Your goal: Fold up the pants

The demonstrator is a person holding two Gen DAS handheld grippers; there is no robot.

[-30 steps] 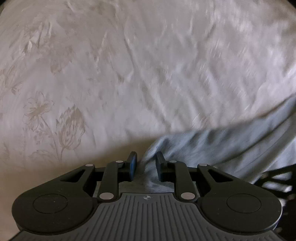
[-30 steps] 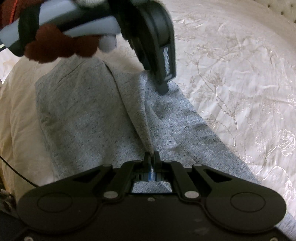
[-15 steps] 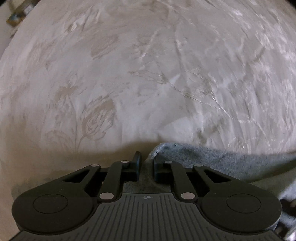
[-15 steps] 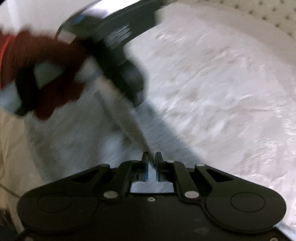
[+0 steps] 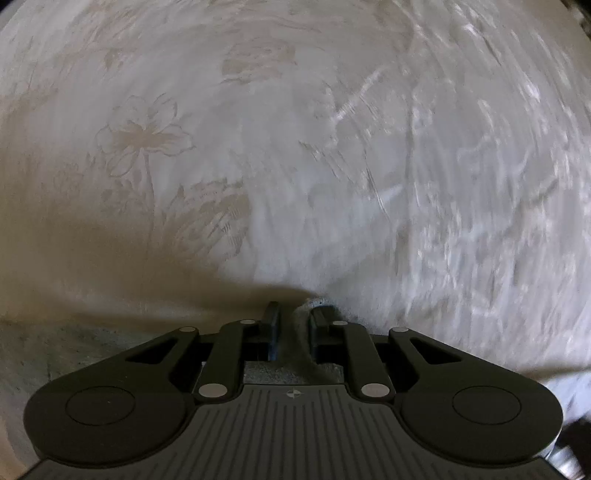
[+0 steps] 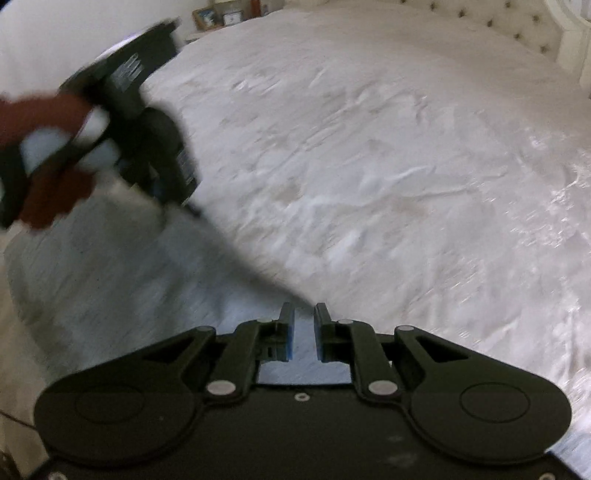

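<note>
The grey pants (image 6: 122, 269) lie on the white bedspread at the left of the right wrist view, blurred by motion. My left gripper (image 5: 294, 314) is shut on a fold of the grey pants fabric (image 5: 291, 350), which bunches between its fingers. It also shows in the right wrist view (image 6: 159, 184), held by a hand above the pants. My right gripper (image 6: 304, 314) has its jaws slightly apart over the pants' edge, with fabric (image 6: 303, 347) showing in the gap.
The white embroidered bedspread (image 6: 388, 177) covers the bed to the right and far side. A tufted headboard (image 6: 517, 26) stands at the back right. Small framed items (image 6: 218, 14) sit on a stand beyond the bed.
Both grippers have swung across the bed with the pants. My right gripper's jaws have parted from tightly shut to a small gap. The left gripper has moved left in the right wrist view.
</note>
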